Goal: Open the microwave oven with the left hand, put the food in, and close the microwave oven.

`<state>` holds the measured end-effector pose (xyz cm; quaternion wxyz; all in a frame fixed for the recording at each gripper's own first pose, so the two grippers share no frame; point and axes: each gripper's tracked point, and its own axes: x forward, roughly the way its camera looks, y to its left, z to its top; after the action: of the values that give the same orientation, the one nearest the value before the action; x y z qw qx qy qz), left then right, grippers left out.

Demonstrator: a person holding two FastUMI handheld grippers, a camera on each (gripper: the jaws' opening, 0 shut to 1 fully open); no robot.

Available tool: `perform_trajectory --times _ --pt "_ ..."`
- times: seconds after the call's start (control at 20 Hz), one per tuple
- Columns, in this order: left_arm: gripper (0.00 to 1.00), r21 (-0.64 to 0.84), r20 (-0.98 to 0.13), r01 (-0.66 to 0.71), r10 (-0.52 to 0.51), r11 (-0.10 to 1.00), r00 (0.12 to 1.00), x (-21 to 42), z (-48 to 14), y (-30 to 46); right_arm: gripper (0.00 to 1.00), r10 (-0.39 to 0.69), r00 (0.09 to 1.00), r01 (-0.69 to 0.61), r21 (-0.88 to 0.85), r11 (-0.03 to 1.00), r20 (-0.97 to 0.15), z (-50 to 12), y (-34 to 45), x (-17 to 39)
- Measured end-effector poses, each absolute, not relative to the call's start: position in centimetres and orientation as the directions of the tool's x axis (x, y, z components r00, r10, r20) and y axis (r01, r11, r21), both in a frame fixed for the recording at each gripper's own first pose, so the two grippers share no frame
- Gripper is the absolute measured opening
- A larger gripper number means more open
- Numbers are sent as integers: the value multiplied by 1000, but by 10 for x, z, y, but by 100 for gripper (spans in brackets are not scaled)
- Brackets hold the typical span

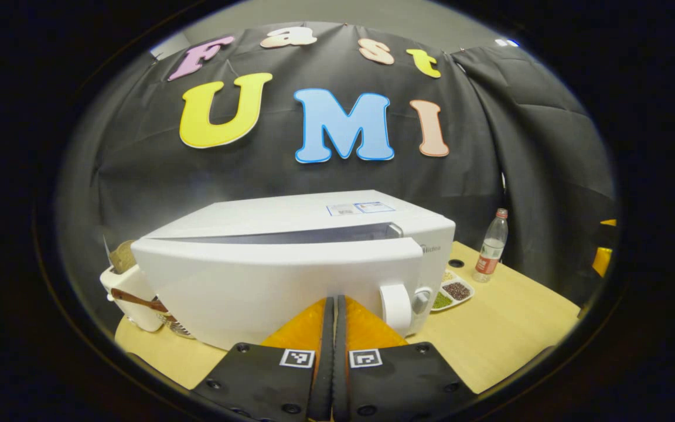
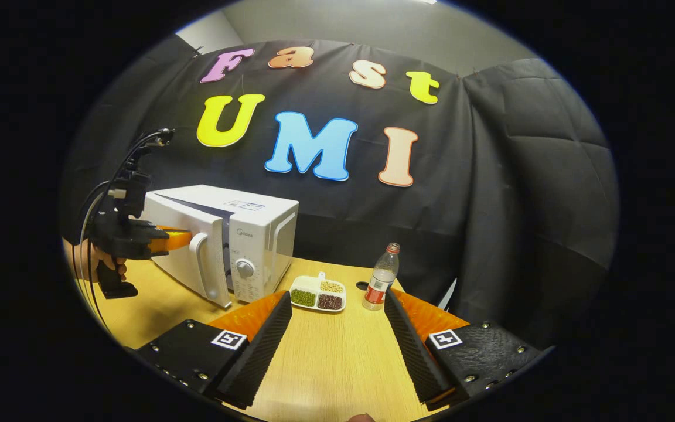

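presently the microwave oven, a white smooth-cased box with rounded corners, stands on the pale wood-grain worktop against the black cloth wall. its door is ajar, swung partly out from the body, with a white bar handle at the free edge and a round knob on the panel behind. the left claw has its ribbed fingers pressed together with nothing between them, tips up against the door face; in the right gripper view a hand grips it beside the door. the right claw hangs over the worktop with fingers spread wide and nothing in them. the food, a white divided tray holding green, tan and dark beans, lies on the worktop just right of the oven. a clear plastic bottle with a red label stands upright just beside the tray. left of the oven sits a white container, partly hidden by the door.
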<state>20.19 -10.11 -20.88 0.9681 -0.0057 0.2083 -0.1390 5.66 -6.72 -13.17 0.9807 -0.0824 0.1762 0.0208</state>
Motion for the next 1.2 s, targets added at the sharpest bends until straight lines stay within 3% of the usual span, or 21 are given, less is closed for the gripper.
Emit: perform_trajectory --times 0.45,0.5,0.55,0.65,0.7,0.8,1.2 --pt "8 -111 -386 197 -225 974 895 227 -210 -106 97 72 933 -126 -135 983 -353 -141 -68 82" --pt "15 -104 -381 199 -224 975 897 229 -211 -107 97 85 932 -137 -125 983 -352 -143 -66 85" --pt "9 -88 -383 199 -217 976 898 231 -211 -105 97 101 930 -150 -115 982 -353 -144 -64 88" --pt "7 -62 -411 189 -198 980 890 237 -217 -104 97 123 926 -171 -105 980 -357 -147 -62 94" --pt "14 -67 -398 185 -196 980 896 235 -213 -104 97 135 922 -183 -102 978 -362 -150 -59 95" --pt "10 -76 -395 173 -189 982 899 235 -211 -105 97 151 921 -197 -95 976 -360 -147 -55 98" --pt "9 -112 -293 189 -214 975 932 189 -147 -86 97 159 943 -189 -77 979 -293 -120 -26 85"
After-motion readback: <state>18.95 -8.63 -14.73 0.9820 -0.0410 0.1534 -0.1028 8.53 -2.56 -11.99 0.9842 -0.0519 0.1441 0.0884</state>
